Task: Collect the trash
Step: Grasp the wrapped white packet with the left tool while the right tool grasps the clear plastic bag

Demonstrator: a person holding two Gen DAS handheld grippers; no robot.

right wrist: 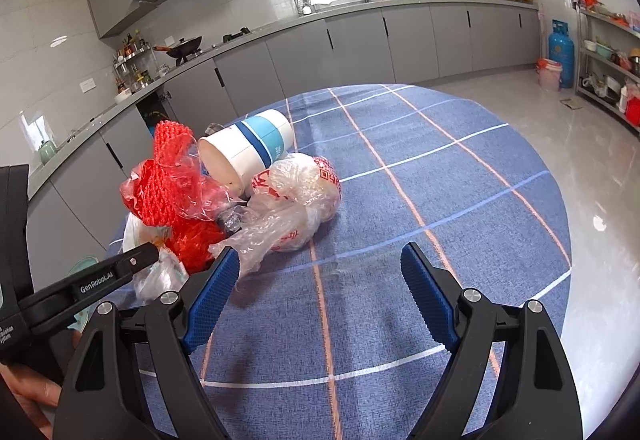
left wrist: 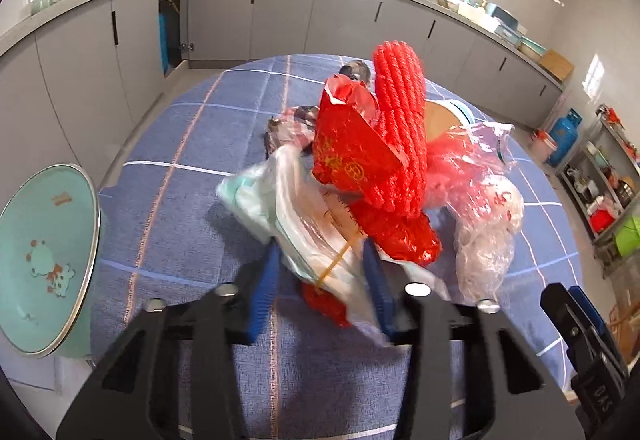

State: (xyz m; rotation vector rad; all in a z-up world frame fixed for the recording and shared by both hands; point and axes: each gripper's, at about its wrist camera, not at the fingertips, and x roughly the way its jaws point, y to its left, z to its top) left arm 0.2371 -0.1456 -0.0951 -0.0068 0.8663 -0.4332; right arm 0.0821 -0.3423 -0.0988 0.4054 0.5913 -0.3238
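A heap of trash lies on the round table's blue checked cloth (left wrist: pixel 180 200). In it are a red mesh net (left wrist: pixel 400 128), a red printed packet (left wrist: pixel 348 152), a clear plastic bag (left wrist: pixel 304 224), a crumpled clear bag with red print (left wrist: pixel 488 216) and a tipped paper cup (left wrist: pixel 440 116). My left gripper (left wrist: pixel 320 280) has its blue pads pressed on both sides of the clear plastic bag at the heap's near edge. In the right wrist view the cup (right wrist: pixel 248 152), the net (right wrist: pixel 168 176) and the crumpled bag (right wrist: pixel 296 200) lie ahead to the left. My right gripper (right wrist: pixel 320 272) stands open over bare cloth, just right of the heap.
A teal bin with a metal-rimmed lid (left wrist: pixel 44 264) stands off the table's left edge. Grey cabinets (right wrist: pixel 360 40) line the walls. A blue gas cylinder (right wrist: pixel 560 48) and a shelf rack (right wrist: pixel 608 56) stand at the right. A hand (right wrist: pixel 24 388) holds the left gripper.
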